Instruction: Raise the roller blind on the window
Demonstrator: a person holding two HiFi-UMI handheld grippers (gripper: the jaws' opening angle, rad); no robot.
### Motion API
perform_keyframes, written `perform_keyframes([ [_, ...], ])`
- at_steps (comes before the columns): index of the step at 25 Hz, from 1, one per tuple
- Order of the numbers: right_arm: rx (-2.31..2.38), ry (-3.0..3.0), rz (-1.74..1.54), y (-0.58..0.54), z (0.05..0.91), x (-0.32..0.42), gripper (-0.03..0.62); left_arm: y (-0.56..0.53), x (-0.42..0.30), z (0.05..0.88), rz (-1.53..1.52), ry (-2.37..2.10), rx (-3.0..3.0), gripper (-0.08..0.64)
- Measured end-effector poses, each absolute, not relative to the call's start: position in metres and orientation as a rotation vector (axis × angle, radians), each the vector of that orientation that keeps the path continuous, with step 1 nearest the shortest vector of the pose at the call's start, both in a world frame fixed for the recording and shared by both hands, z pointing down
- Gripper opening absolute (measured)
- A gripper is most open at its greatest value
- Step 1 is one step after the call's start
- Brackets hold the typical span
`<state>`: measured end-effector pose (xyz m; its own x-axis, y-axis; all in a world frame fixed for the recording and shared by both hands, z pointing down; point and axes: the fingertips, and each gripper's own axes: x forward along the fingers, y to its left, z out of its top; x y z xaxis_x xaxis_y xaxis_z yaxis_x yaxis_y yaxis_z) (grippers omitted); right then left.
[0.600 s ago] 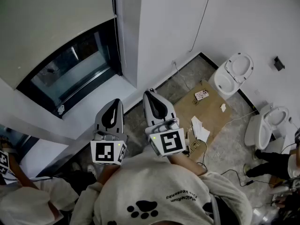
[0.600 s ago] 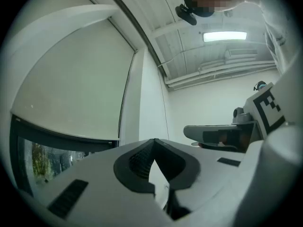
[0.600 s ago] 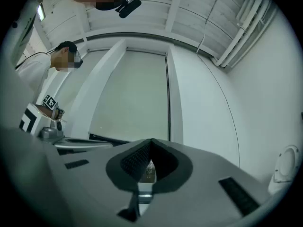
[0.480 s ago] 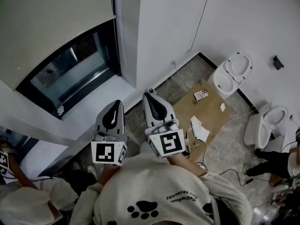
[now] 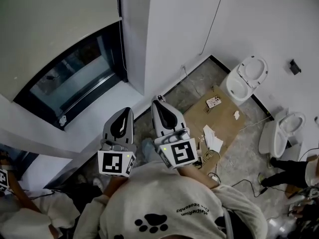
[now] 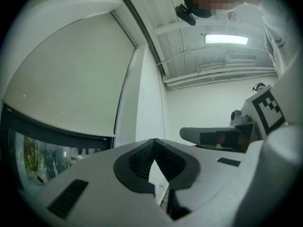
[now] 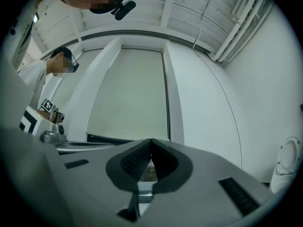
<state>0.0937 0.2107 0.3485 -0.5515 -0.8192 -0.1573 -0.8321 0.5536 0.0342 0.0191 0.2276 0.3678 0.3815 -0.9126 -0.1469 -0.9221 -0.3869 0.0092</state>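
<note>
The pale roller blind (image 5: 50, 19) covers most of the window, and a strip of dark glass (image 5: 75, 78) shows under its hem. In the left gripper view the blind (image 6: 71, 79) fills the left side; in the right gripper view the blind (image 7: 128, 93) hangs straight ahead. My left gripper (image 5: 126, 110) is shut and holds nothing, below the white sill (image 5: 102, 108). My right gripper (image 5: 158, 101) is shut and holds nothing too, beside the white wall pier (image 5: 134, 44). Both point up at the window, apart from the blind. The left gripper (image 6: 154, 141) and the right gripper (image 7: 150, 141) show bare, closed tips.
Two white toilets (image 5: 247, 78) (image 5: 284, 133) stand on the floor at right, by a cardboard sheet (image 5: 219, 116) with papers on it. A thin cable (image 5: 214, 19) runs down the wall. Another person's hand with a marker cube (image 5: 4, 179) is at the lower left.
Both grippers have stayed shut and almost still. The head view has drifted a little, so the window sits slightly further left. The blind's hem looks unchanged.
</note>
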Motion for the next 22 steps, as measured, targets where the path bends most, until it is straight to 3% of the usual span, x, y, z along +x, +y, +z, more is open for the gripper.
perform_keyframes([
  [22,-1.297,2.758,0.117,0.005,0.351,0.050,0.009,0.038,-0.010,0.359,0.210,1.764,-2.504,0.006],
])
